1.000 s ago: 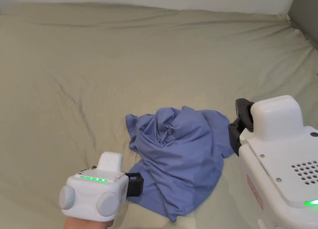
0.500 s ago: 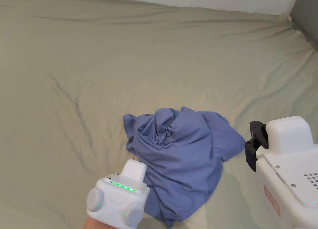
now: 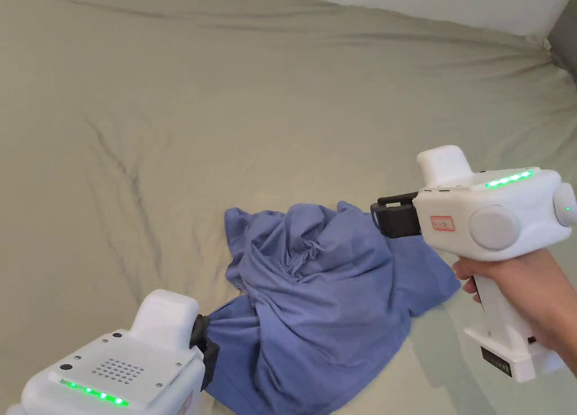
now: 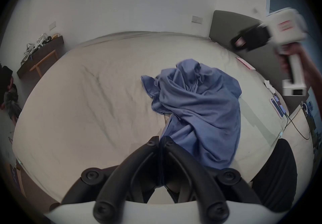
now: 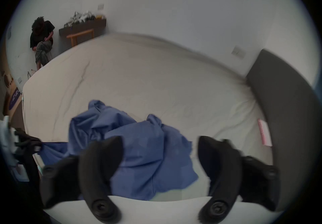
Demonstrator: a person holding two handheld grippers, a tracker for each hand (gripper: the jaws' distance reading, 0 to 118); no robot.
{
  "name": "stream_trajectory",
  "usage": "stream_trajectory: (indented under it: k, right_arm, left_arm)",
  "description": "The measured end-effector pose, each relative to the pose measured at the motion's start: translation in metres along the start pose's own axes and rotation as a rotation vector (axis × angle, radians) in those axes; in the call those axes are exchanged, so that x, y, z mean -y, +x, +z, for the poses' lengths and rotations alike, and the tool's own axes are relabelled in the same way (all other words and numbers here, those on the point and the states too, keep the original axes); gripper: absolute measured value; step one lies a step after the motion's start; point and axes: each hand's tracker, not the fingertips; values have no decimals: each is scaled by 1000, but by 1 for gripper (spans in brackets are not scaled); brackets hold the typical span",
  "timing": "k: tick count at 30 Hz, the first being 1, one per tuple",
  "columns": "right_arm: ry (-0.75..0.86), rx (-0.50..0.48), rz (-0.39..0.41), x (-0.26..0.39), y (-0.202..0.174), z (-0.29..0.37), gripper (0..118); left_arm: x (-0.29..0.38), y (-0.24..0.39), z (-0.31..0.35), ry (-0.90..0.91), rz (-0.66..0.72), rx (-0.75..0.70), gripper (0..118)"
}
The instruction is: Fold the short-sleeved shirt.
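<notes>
The left gripper has swung in since a second ago and now pinches the blue shirt, crumpled near the bed's front edge; spreading can begin. The right gripper has risen over the heap. Its own view shows its jaws wide apart, empty; the head view hides that.

Gaping right gripper over shirt

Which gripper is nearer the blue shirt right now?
Left. The left gripper is shut on the blue shirt at its near edge; the right gripper hovers open above its far side.
</notes>
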Motion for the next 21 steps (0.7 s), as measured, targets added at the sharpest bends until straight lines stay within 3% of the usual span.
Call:
stream_trajectory:
  k: [7,11,12,13,14,15,16,18,19,21]
  right_arm:
    - [-255,76,-48,2,17,-129,98]
    - [-322,77,37,16,6,-157,98]
    - [-297,68,22,18,2,-158,97]
    - [-286,61,12,17,0,-153,89]
    - [-291,14,-9,15,0,-151,60]
    - [-291,-99,-48,13,0,-142,28]
    - [-271,-133,-29,11,-4,-137,8]
    - [-278,0,149,13,-22,-134,8]
    - [-278,8,189,12,-23,-131,8]
    - [-247,26,163,10,-23,-117,8]
  left_arm:
    - [8,-3,-1,-7,27,-3,1]
    - [14,-5,-11,-34,30,-7,1]
    - [15,-6,-12,-37,34,-6,1]
    - [14,-7,-14,-41,33,-5,1]
    - [14,-8,-15,-42,32,-7,1]
    - [13,-8,-16,-40,31,-10,1]
    - [13,-9,-18,-38,33,-12,1]
    - [11,-11,-19,-34,43,-11,1]
    - [9,-12,-19,-29,51,-7,1]
    - [4,-14,-13,-11,50,-11,1]
